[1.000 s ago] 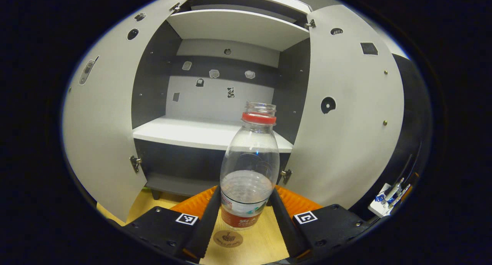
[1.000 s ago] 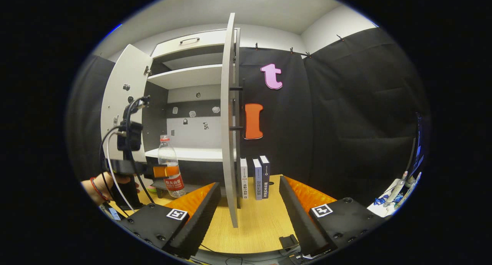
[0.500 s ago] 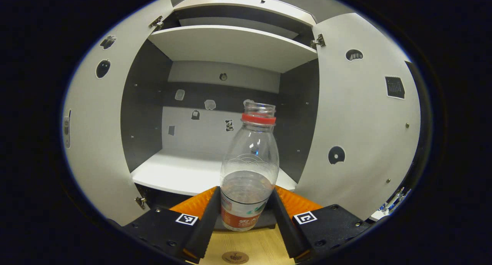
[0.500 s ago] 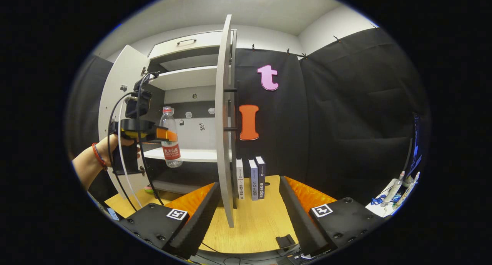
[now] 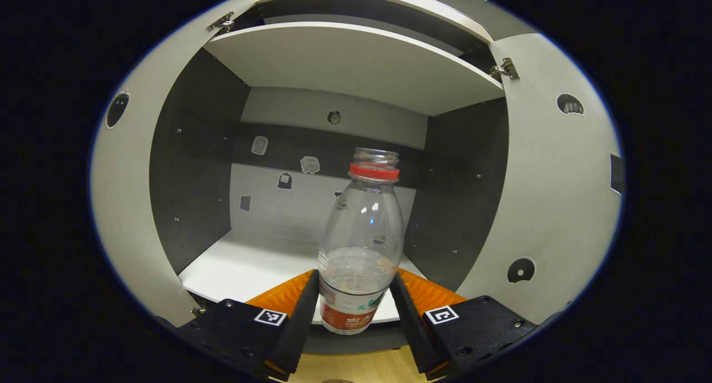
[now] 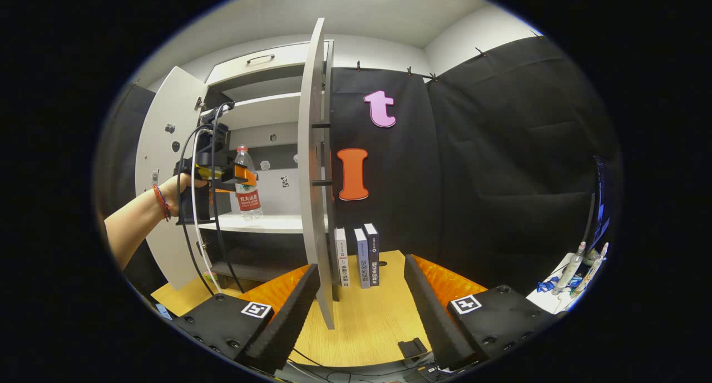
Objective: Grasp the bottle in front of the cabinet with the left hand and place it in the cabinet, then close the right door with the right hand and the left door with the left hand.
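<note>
The left gripper [image 5: 354,308], jaws clamped on the bottle [image 5: 361,244], has risen to the cabinet shelf [image 5: 250,266] ahead, ready for placement; the right gripper [image 6: 361,311] waits open.

Red-collared clear bottle [image 5: 360,244], orange fingers [image 5: 292,302]

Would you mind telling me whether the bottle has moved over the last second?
Yes. In the right gripper view the bottle, clamped in the left gripper, has risen from near the desk to above the cabinet's white shelf.

black cloth wall [image 6: 500,149], wooden tabletop [image 6: 367,322], white ceiling [image 6: 361,10]
</note>
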A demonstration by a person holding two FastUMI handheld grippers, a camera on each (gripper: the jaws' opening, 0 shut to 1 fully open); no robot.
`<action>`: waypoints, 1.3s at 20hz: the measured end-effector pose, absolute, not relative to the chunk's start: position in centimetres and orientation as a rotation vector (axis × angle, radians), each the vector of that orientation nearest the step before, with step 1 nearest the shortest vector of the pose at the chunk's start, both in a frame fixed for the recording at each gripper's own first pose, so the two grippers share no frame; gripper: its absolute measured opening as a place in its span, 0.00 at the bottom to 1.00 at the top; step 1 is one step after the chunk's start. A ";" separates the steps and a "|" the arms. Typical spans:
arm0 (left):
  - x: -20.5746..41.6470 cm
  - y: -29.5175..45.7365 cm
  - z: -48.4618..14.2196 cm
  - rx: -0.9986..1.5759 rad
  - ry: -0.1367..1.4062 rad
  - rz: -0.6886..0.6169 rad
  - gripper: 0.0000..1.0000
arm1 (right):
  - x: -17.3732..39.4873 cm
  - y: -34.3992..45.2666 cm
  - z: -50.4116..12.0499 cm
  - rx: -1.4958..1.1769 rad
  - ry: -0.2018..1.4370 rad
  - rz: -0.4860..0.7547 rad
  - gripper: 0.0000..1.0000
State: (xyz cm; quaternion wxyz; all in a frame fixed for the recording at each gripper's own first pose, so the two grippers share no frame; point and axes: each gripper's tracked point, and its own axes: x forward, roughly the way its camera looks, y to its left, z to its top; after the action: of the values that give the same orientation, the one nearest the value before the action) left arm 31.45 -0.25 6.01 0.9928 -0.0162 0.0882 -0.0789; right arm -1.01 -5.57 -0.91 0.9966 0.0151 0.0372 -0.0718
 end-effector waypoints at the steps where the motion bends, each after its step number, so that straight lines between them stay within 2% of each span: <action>1: 32.1 -0.2 5.9 -0.031 0.181 -0.155 0.76 | -0.8 -5.7 -0.9 0.027 0.075 -0.149 1.00; 14: 38.3 -1.7 2.2 -0.031 0.265 -0.172 0.76 | 0.8 -7.8 -2.3 0.023 0.121 -0.216 1.00; 26: 39.1 -2.6 0.9 0.052 0.277 -0.169 0.79 | 1.5 -7.6 -2.4 0.025 0.128 -0.213 1.00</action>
State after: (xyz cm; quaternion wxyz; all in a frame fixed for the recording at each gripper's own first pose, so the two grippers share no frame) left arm 39.11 -2.55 0.92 0.9865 0.0258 0.1379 -0.0840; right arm 1.52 -7.58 -2.38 0.9922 0.0125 0.0640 -0.1062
